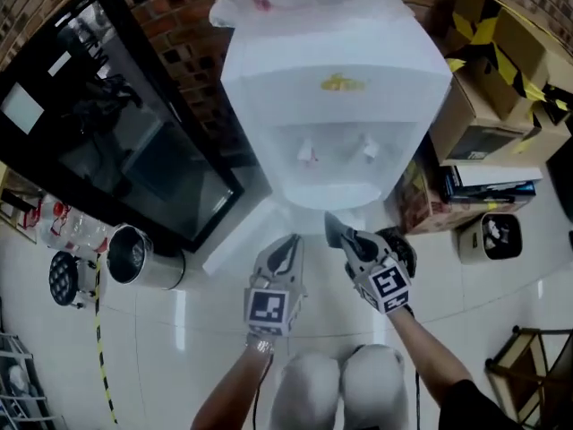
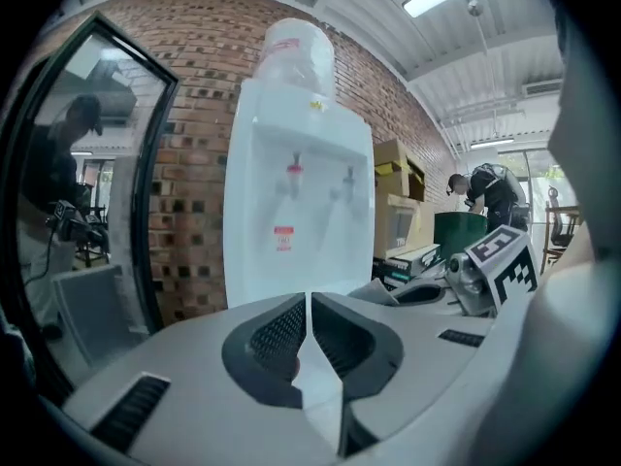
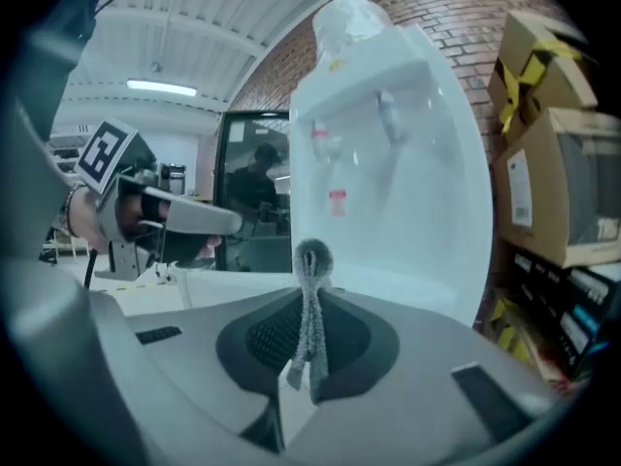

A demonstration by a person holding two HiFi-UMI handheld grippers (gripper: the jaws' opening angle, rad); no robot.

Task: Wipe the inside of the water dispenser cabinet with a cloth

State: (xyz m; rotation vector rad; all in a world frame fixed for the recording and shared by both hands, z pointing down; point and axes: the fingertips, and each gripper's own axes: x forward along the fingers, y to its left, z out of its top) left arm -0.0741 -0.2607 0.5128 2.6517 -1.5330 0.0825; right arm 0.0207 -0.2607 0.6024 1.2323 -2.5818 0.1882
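right gripper (image 1: 340, 233) pinches a grey cloth (image 3: 311, 318), left gripper (image 1: 288, 245) closed and empty, both below the water dispenser (image 1: 336, 106); boxes (image 1: 488, 115) at right.

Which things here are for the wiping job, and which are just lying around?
For the job:
- water dispenser
- grey cloth, pinched in the jaws of the right gripper
- left gripper, jaws shut on nothing

Just lying about:
- cardboard boxes
- black glass door
- round metal container
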